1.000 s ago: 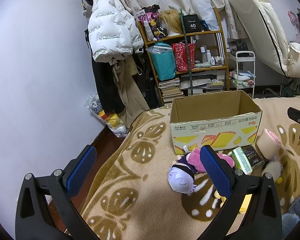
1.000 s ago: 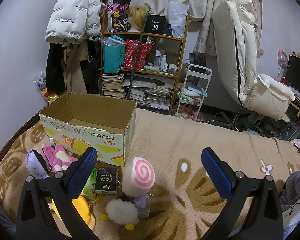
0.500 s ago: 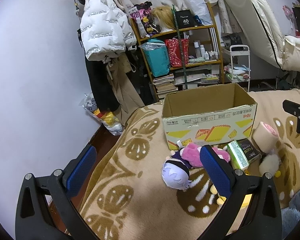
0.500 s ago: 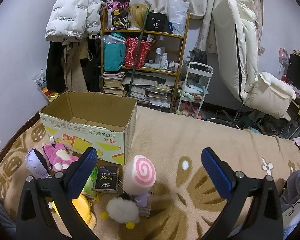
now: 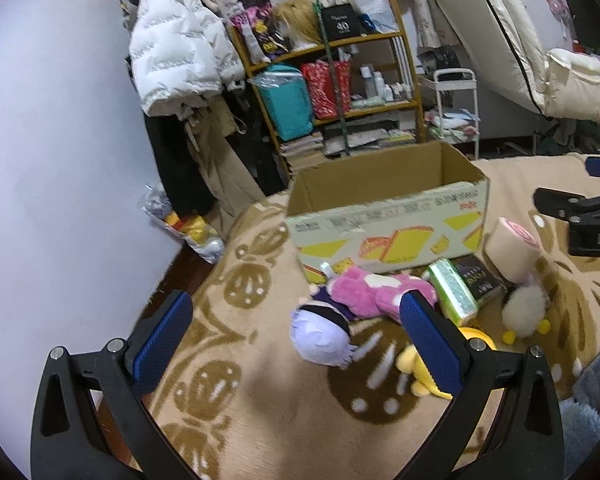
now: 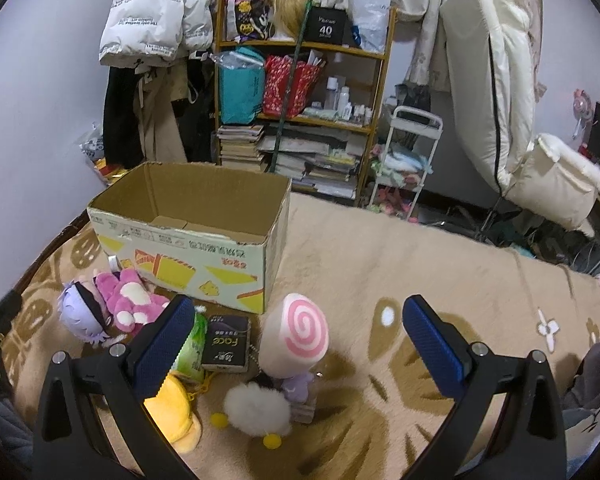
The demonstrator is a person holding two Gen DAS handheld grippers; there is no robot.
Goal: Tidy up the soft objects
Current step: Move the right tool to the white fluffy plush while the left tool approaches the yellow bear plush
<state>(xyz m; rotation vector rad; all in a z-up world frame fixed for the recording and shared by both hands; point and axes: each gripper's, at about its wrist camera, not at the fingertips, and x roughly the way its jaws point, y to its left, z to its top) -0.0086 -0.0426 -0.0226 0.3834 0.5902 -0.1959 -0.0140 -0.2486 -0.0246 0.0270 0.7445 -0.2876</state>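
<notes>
Left hand-held gripper (image 5: 296,330): your jaws are spread wide and empty, touching nothing, held above the blanket (image 5: 260,400) in front of the cardboard box (image 5: 388,216).
Right hand-held gripper (image 6: 296,330): your jaws are also spread wide, nothing between them, hovering over the toys in front of the box.
Cardboard box: open-topped, standing on the blanket; what its floor holds you cannot tell.
Purple-haired doll (image 5: 324,334): lying in front of the box's near wall, against the pink plush (image 5: 374,294).
Swirl plush (image 6: 296,338): just off the box's near right corner.
White fluffy plush (image 6: 258,410): in front of the swirl plush, farther from the box.
Yellow plush (image 6: 176,414): near your right gripper's left finger, farthest from the box.
</notes>
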